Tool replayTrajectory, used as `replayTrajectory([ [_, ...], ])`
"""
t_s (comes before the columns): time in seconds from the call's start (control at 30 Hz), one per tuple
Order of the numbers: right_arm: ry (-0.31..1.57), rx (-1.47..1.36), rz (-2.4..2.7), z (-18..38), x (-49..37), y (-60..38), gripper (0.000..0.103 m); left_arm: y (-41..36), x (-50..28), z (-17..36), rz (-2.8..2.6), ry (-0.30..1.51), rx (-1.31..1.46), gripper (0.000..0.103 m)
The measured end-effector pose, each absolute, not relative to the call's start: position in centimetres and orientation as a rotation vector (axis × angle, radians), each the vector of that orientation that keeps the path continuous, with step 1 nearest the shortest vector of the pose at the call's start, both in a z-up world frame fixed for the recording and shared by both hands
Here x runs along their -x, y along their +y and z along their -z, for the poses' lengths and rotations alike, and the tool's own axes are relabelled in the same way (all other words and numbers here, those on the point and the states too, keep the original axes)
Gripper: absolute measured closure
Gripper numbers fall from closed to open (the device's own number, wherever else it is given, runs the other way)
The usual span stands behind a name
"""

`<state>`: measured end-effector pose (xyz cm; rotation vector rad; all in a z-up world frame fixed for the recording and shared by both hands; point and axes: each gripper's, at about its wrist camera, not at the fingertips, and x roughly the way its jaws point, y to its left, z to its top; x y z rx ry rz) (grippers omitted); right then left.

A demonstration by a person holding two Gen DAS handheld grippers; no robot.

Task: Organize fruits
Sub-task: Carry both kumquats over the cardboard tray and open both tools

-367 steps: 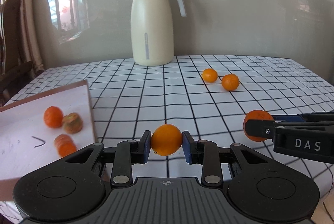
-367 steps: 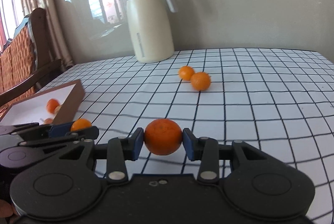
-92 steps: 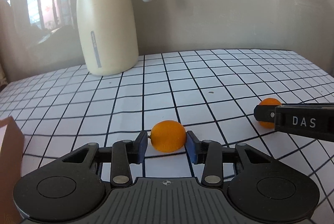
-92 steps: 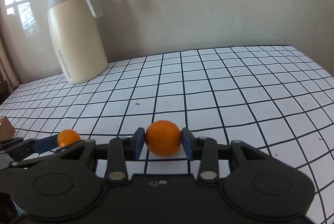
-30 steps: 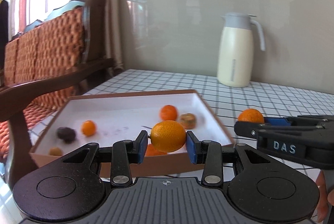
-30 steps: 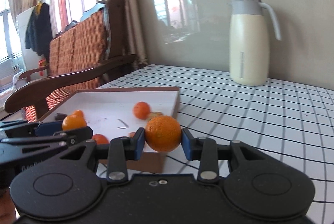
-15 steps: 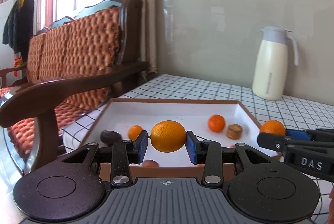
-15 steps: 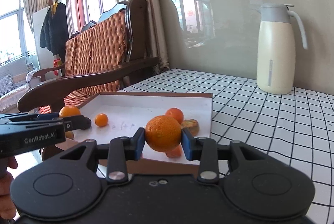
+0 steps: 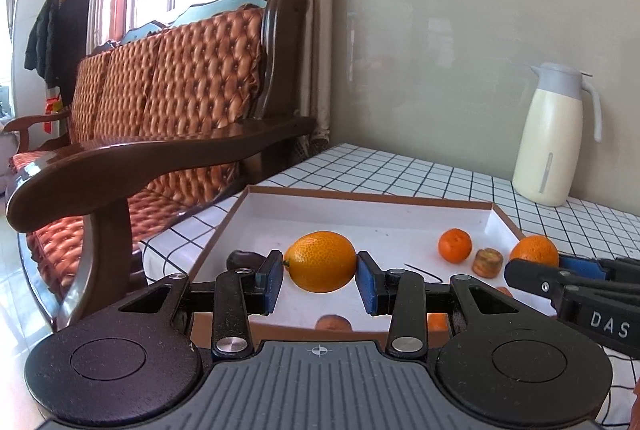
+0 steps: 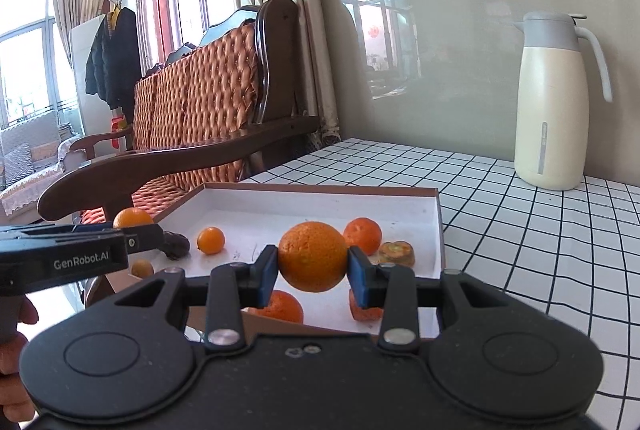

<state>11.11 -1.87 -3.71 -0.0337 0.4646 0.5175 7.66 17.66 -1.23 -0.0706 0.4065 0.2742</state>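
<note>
Oranges: one clamped in left tool point(image 9: 320, 276), one in right tool point(image 10: 313, 272), both above white box point(image 10: 434, 230) on desk. Risk: released high, either may bounce over the low rim.

Two oranges point(image 10: 280, 306) in tray half hidden behind right claw point(image 10: 313, 257) fingers. Dark fruit point(image 9: 242, 258) mostly masked by left claw point(image 9: 320, 264); kind not discernible. Tabletop point(image 10: 560, 230) cut off at right edge.
</note>
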Motion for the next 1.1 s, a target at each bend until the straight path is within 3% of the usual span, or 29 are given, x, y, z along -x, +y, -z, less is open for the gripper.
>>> replayTrajectory([
  [1.1,0.482,-0.024,-0.430,4.8,-14.9,-0.8,0.074,21.3,-12.1,2.0,-0.285,0.419,0.078,0.063],
])
